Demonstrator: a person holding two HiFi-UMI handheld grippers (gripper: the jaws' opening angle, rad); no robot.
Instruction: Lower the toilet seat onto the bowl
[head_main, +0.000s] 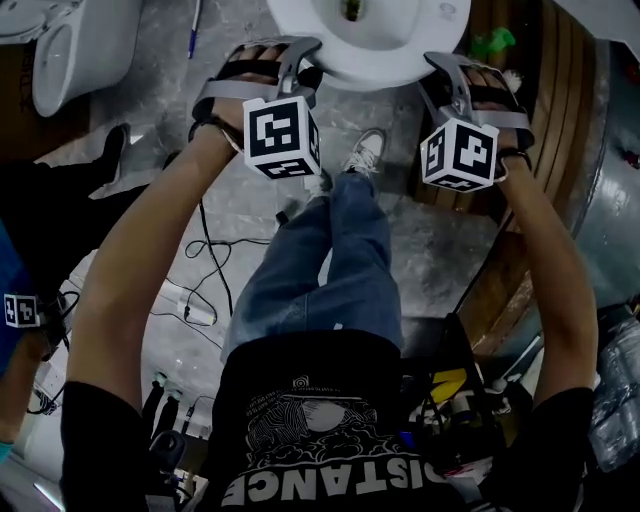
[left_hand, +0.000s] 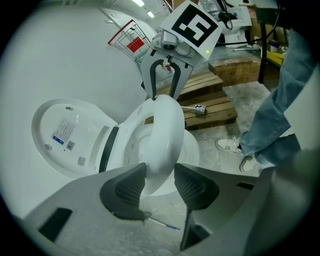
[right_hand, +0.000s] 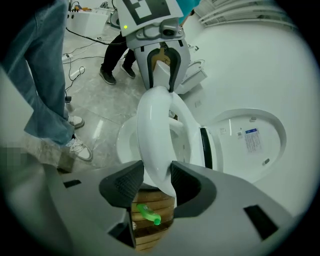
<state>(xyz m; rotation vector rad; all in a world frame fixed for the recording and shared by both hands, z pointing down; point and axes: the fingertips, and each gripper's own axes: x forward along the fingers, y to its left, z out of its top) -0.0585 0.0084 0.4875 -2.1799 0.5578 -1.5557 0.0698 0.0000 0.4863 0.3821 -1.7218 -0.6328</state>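
The white toilet seat (left_hand: 165, 130) stands tilted, partway between the raised lid (left_hand: 65, 135) and the bowl (left_hand: 189, 150). My left gripper (left_hand: 159, 180) is shut on the seat's near rim, with both pads against it. From the other side my right gripper (right_hand: 156, 182) is shut on the seat (right_hand: 152, 135), its pads touching both faces. Each gripper shows in the other's view, clamped on the far rim. In the head view the left gripper (head_main: 300, 58) and right gripper (head_main: 440, 68) flank the white seat (head_main: 370, 45).
A wooden pallet (left_hand: 210, 100) lies beside the toilet with a green bottle (right_hand: 148, 213) on it. A pen (left_hand: 162, 224) lies on the floor. The person's jeans-clad legs (head_main: 330, 260) stand in front of the bowl. Cables (head_main: 200, 270) and another toilet (head_main: 70, 50) are at the left.
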